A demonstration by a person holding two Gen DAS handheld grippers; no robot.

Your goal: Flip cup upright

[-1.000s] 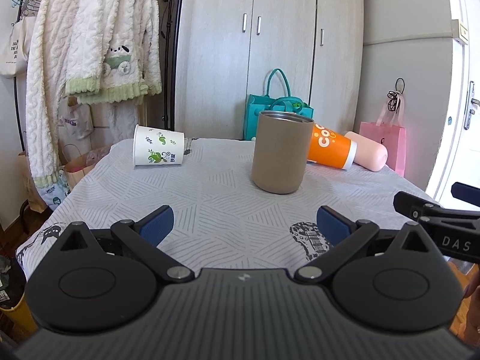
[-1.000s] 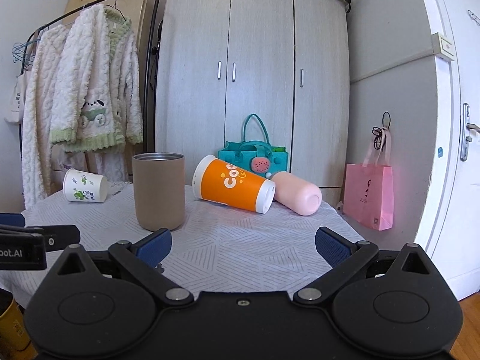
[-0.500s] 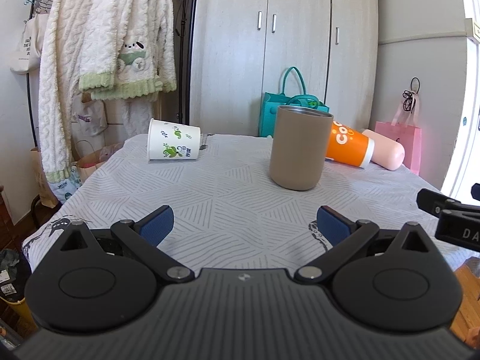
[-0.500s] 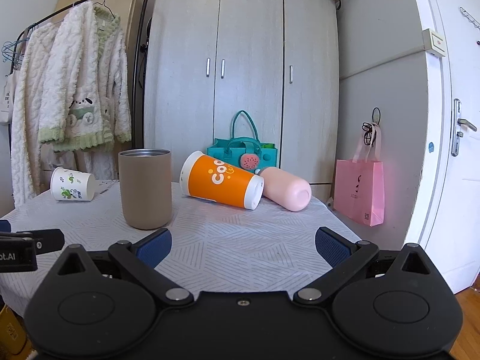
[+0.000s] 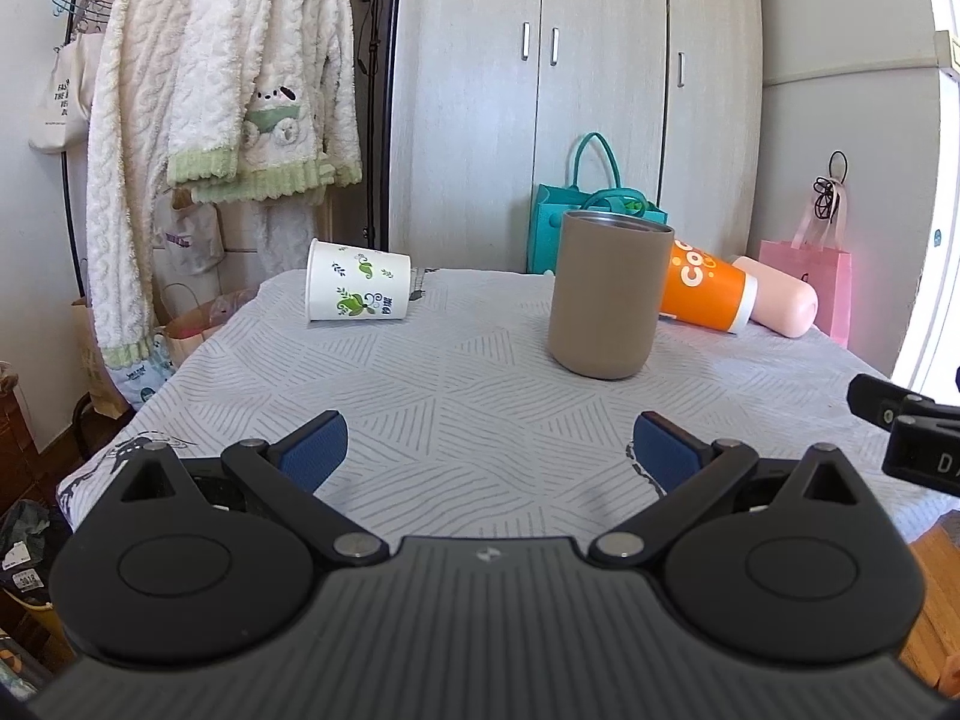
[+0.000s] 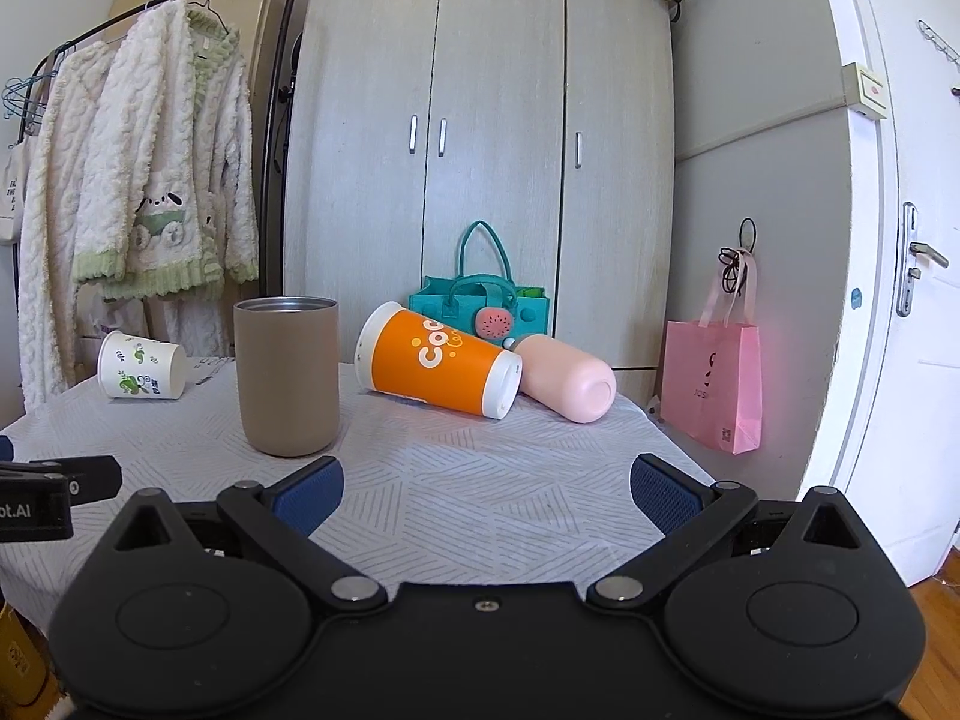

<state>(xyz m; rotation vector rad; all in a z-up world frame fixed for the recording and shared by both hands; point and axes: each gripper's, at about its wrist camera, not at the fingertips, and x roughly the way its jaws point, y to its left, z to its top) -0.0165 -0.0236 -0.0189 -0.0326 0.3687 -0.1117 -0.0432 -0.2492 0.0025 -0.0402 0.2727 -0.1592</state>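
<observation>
A tan tumbler [image 5: 610,294] [image 6: 287,374] stands upright mid-table. An orange cup [image 6: 438,359] [image 5: 705,293] lies on its side behind it, with a pink cup [image 6: 567,378] [image 5: 780,303] on its side touching it. A white paper cup with green leaves [image 5: 359,289] [image 6: 142,365] lies on its side at the far left. My left gripper [image 5: 489,453] is open and empty over the near table. My right gripper [image 6: 486,492] is open and empty, in front of the orange cup.
The table wears a grey patterned cloth [image 5: 468,372]. A teal bag [image 6: 480,306] stands behind the table, a pink bag [image 6: 717,384] hangs at the right by the door, and robes on a rack [image 5: 210,120] hang at the left. The wardrobe [image 6: 480,150] fills the back.
Both grippers have drawn back and tilted up a little, so the cups sit lower and slightly farther in both views. Nothing on the table moved.
</observation>
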